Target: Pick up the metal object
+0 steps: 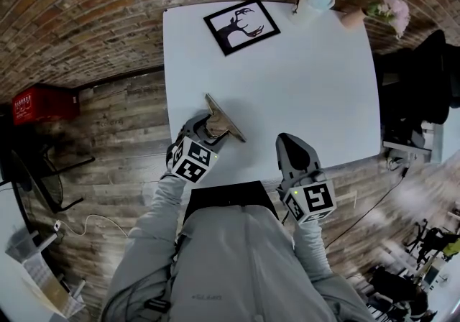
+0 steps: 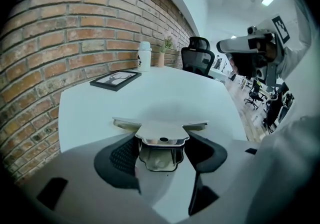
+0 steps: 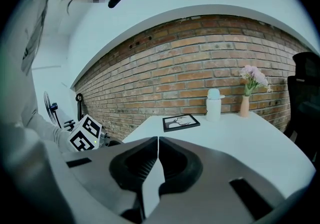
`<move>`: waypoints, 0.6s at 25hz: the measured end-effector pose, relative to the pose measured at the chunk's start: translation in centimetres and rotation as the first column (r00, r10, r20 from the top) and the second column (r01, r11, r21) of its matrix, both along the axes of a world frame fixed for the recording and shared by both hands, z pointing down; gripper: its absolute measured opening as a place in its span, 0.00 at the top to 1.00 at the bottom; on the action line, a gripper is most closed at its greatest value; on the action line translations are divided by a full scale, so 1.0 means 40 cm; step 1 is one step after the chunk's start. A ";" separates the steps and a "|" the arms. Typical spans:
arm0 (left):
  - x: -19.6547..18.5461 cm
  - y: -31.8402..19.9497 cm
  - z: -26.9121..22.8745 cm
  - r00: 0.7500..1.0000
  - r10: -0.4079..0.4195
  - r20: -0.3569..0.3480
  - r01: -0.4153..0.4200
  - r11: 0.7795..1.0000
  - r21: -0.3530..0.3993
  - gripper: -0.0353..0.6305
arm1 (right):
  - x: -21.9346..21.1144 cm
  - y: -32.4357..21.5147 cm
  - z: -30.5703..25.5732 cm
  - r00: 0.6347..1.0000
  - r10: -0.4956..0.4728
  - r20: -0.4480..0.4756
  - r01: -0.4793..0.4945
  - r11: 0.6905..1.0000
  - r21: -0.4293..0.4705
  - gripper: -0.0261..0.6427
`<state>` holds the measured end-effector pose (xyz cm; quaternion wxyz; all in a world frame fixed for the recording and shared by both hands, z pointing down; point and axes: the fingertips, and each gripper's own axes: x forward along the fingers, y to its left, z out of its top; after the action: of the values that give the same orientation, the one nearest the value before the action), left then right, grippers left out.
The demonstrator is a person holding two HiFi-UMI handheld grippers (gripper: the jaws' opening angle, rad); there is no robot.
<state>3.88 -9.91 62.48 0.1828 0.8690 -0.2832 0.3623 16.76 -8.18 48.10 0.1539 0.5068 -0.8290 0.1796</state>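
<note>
The metal object (image 1: 224,121), a flat scraper-like piece with a wide blade and a shiny folded handle, lies at the near left of the white table (image 1: 287,76). My left gripper (image 1: 212,130) reaches over the table's front edge and has its jaws on both sides of the handle. In the left gripper view the metal object (image 2: 160,135) fills the gap of the left gripper (image 2: 160,150), with the dark pads against its sides and the blade pointing away. My right gripper (image 1: 290,142) rests at the front edge, shut and empty. In its own view the right gripper (image 3: 157,155) has its jaws meeting.
A black-framed picture (image 1: 241,26) lies at the far side of the table. A white bottle (image 1: 314,1) and a vase of pink flowers (image 1: 384,10) stand at the far right corner. A black office chair (image 1: 424,83) is at the right, a red crate (image 1: 43,103) on the floor left.
</note>
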 end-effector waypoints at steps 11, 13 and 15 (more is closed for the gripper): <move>-0.026 -0.019 -0.107 0.998 -0.053 -0.027 0.055 0.995 0.078 0.50 | -0.027 -0.014 -0.069 1.000 -0.031 0.000 0.031 0.997 0.072 0.92; -0.030 -0.019 -0.132 0.998 -0.061 -0.028 0.064 0.993 0.098 0.50 | -0.032 -0.015 -0.084 0.999 -0.042 -0.002 0.041 0.995 0.088 0.92; -0.032 -0.019 -0.160 0.997 -0.073 -0.034 0.076 0.990 0.121 0.50 | -0.034 -0.016 -0.101 0.999 -0.051 -0.005 0.051 0.993 0.106 0.92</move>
<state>2.61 -10.68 56.08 0.1468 0.8725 -0.3344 0.3246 15.42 -8.82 44.05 0.1324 0.4932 -0.8497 0.1310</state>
